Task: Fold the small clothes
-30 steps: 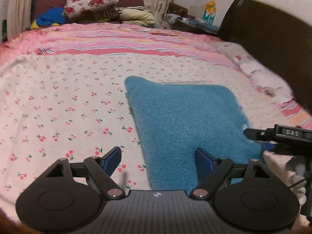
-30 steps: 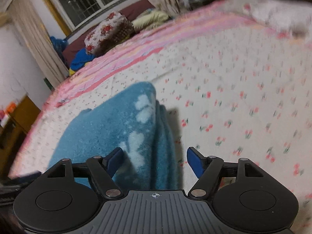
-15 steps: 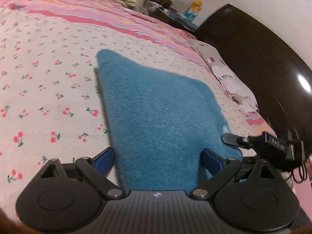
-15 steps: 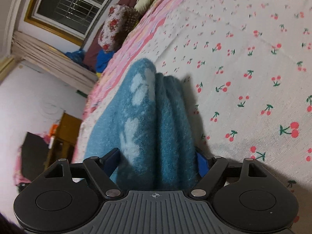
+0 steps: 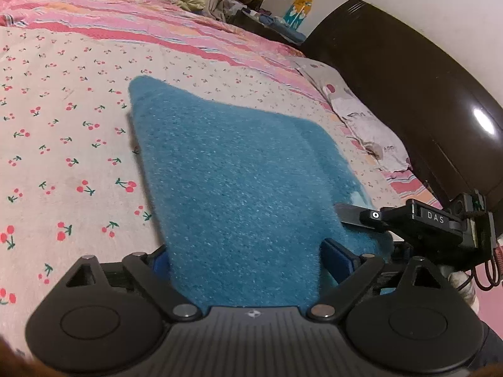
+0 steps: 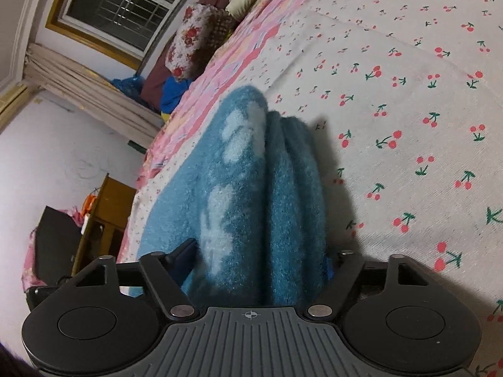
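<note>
A fuzzy blue cloth lies folded flat on the cherry-print bed sheet. My left gripper straddles its near edge. The jaws are wide and closing, the cloth fills the gap between them, and no firm pinch shows. At the cloth's right corner, one finger of the other gripper shows in the left wrist view. In the right wrist view the cloth shows pale patches and stacked layers. My right gripper is closing on that thick folded edge, with its pads pressed into the pile.
A dark wooden headboard and a pale pillow run along the right. A pink striped blanket covers the far part of the bed. A window, a floral pillow and a wooden cabinet lie beyond.
The left gripper tipped down and moved in until the cloth's near edge came between its fingers. The right gripper rolled and its fingers drew in on the folded edge.
</note>
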`<state>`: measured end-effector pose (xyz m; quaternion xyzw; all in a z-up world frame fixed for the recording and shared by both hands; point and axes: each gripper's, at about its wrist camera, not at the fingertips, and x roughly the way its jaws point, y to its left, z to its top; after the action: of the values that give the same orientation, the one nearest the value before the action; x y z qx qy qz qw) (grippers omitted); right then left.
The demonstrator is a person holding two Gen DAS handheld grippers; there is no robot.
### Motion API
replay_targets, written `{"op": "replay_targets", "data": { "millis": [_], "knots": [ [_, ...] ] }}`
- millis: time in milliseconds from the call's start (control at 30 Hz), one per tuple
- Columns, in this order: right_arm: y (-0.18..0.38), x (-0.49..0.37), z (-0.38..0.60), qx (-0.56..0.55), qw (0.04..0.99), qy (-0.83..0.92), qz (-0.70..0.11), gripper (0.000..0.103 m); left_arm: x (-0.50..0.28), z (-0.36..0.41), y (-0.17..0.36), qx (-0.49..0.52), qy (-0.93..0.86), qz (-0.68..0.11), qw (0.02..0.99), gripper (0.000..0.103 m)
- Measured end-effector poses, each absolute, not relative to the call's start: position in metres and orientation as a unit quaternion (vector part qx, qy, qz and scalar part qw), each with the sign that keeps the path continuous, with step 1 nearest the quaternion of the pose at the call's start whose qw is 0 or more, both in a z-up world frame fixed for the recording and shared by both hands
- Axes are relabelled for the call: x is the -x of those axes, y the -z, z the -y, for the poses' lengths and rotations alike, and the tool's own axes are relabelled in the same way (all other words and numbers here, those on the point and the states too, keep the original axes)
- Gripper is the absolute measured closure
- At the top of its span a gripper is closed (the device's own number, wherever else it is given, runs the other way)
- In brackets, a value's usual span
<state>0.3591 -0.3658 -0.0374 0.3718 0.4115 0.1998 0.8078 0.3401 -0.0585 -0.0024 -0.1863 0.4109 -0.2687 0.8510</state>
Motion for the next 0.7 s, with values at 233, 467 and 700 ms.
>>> {"op": "replay_targets", "data": {
  "millis": [233, 467, 700],
  "knots": [
    [0.021, -0.345, 0.349, -0.375, 0.793, -0.258, -0.405, 0.047, -0.297, 0.038, -0.018, 0.197, 0.262, -0.412, 0.851, 0.007],
    [0.015, -0.311, 0.319, -0.325, 0.775, -0.296, -0.453, 0.049, -0.228, 0.003, -0.01, 0.191, 0.207, -0.443, 0.851, 0.015],
    [0.011, -0.301, 0.315, -0.265, 0.814, -0.233, -0.462, 0.04, -0.209, 0.015, -0.02, 0.138, 0.172, -0.412, 0.884, 0.014]
  ]
}}
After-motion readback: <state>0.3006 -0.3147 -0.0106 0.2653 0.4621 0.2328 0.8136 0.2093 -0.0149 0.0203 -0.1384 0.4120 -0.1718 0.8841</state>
